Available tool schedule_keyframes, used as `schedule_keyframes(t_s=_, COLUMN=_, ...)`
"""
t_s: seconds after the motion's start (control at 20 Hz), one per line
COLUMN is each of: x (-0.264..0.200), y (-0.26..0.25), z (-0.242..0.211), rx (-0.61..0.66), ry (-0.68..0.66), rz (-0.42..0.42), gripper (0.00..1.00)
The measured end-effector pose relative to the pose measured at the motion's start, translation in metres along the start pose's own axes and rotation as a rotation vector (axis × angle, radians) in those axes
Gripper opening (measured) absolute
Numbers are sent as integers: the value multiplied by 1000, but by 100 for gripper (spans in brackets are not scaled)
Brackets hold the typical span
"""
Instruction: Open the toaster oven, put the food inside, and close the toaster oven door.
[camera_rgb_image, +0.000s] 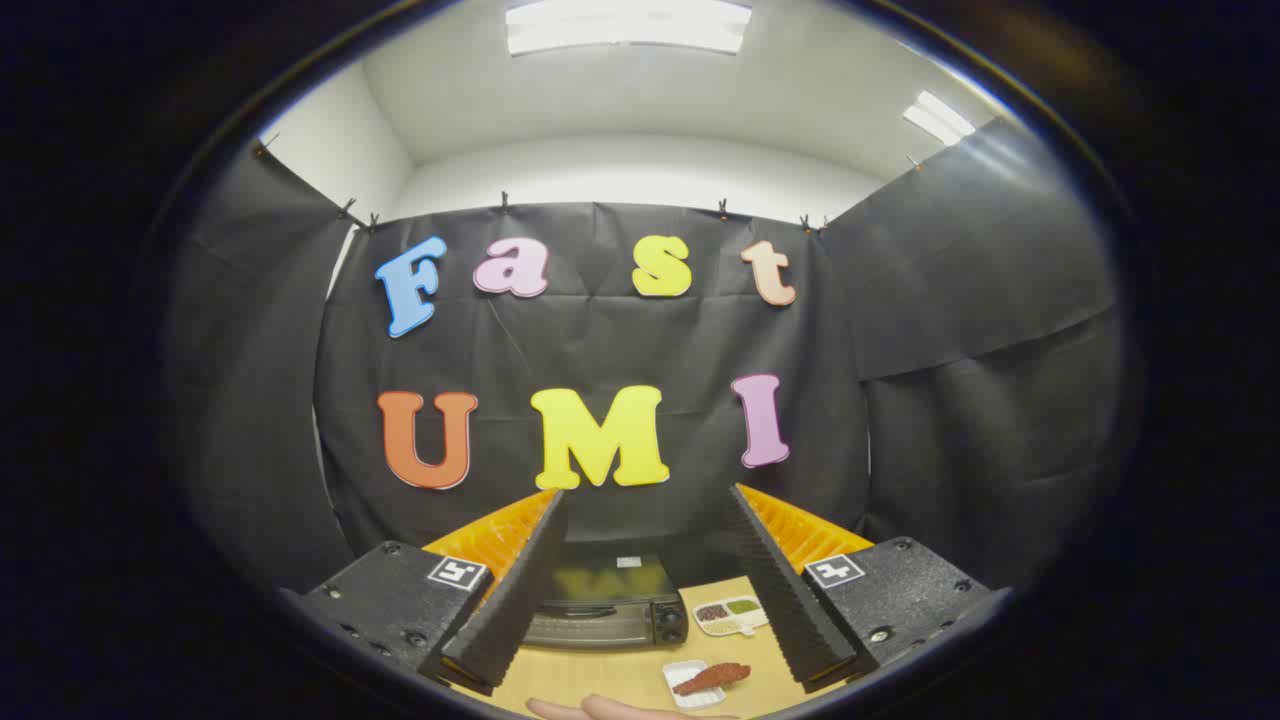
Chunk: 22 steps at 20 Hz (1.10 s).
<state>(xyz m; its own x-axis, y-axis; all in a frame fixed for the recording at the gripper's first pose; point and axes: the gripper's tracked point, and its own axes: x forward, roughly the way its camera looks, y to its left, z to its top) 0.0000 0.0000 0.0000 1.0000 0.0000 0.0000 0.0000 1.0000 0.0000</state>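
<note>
The hand-held gripper (645, 500) is hanging high above a light wooden tabletop (600, 675), its two black ribbed fingers (515, 590) spreading wide apart with the jaws released and nothing sitting between them. Down between the fingers and beyond their tips, the black toaster oven with a glossy top and dark glass door (605, 605) is standing on the table with its door shut, two round knobs showing at its right end. Just to the right of the oven, a small white divided dish holding dark and green fillings (730, 615) is lying flat. Nearer the camera, a small white rectangular tray (680, 685) is carrying the reddish-brown piece of food (712, 677). Part of a person's hand (610, 709) is resting on the table beside that tray.
</note>
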Motion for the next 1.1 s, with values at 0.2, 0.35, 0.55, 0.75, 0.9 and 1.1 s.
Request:
schedule_keyframes(t_s=0.2, x=3, y=4, z=-2, rx=-2, ry=-2, rz=4, gripper=100)
schedule_keyframes(t_s=0.35, x=5, y=7, z=-5, rx=-13, ry=-3, rz=4, gripper=100)
schedule_keyframes(t_s=0.55, x=11, y=13, z=-11, rx=-21, ry=-4, rz=5, gripper=100)
schedule_keyframes(t_s=0.75, x=22, y=22, z=-23, rx=-18, ry=-7, rz=22, gripper=100)
schedule_keyframes(t_s=0.9, x=45, y=40, z=-33, rx=-9, ry=-47, rz=85, gripper=100)
schedule_keyframes(t_s=1.1, x=101, y=39, z=-74, rx=-46, ry=-21, rz=67, gripper=100)
